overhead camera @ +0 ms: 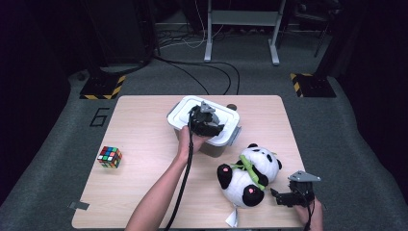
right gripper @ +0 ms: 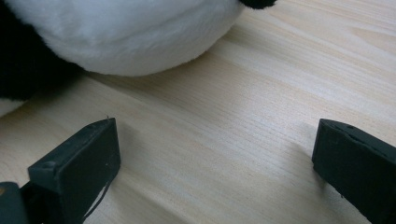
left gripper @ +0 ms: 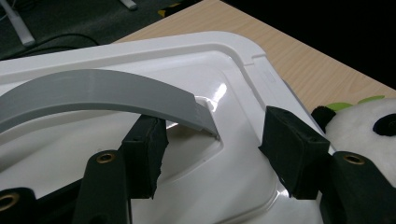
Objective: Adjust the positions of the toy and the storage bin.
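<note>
I had the white-lidded storage box [overhead camera: 204, 126] sitting near the far edge of the table [overhead camera: 139, 192], about midway along it, with its grey handle [left gripper: 107, 93] arching up off the lid [left gripper: 233, 177]. My left gripper [overhead camera: 211, 126] hung directly over that lid; in the left gripper view its jaws stood about half open, one pad just under the handle's end and the other out over the lid's right side, and nothing was clamped between them. I could not tell whether the pad actually touched the handle. Just beside the box, toward the near right corner, lay the plush panda [overhead camera: 250, 174] on its back. My right gripper [overhead camera: 279, 196] rested low at the near right edge next to the panda, jaws spread wide over bare wood, holding nothing. A Rubik's cube [overhead camera: 109, 157] sat well apart near the left edge.
</note>
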A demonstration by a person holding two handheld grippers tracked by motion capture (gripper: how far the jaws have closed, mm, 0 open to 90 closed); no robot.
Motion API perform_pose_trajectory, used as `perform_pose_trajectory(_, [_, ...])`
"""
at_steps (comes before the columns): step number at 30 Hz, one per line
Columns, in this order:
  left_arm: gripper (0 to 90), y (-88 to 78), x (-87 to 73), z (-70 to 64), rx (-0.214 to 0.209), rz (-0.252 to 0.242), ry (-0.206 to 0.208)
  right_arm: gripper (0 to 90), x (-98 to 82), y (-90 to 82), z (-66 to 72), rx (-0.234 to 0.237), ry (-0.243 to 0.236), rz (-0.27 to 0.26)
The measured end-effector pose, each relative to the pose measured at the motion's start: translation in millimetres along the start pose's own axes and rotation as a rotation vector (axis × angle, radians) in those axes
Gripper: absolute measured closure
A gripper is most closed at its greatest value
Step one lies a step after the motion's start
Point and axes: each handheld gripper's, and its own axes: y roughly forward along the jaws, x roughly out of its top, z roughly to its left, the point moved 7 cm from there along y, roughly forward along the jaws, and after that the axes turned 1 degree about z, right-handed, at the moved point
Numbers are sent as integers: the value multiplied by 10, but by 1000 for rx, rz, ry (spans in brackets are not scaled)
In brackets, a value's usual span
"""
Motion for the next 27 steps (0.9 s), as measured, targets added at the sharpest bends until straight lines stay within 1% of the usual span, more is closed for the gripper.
perform_pose_trajectory(7, [405, 40, 28, -38, -5, -6, 12, 3, 0, 0, 0, 0, 0, 0])
perform_pose_trajectory(10, [404, 44, 34, -48, -3, 1, 13, 3, 0, 0, 1, 0, 1, 0])
perform_pose_trajectory(12, [392, 39, 35, -53, -4, 6, 13, 3, 0, 0, 0, 0, 1, 0])
perform_pose_trajectory(14, [332, 24, 36, -54, 2, 11, 8, 3, 0, 0, 1, 0, 1, 0])
perform_pose_trajectory(20, [221, -114, 66, -63, 2, -4, -18, 3, 1, 1, -1, 0, -2, -1])
perform_pose_trajectory(26, [166, -328, 66, -144, -9, -31, -15, 3, 1, 1, -1, 0, -2, -1])
perform_pose_trajectory(27, [162, -363, 58, -163, -15, -34, -8, 3, 1, 1, -2, 0, -3, -1])
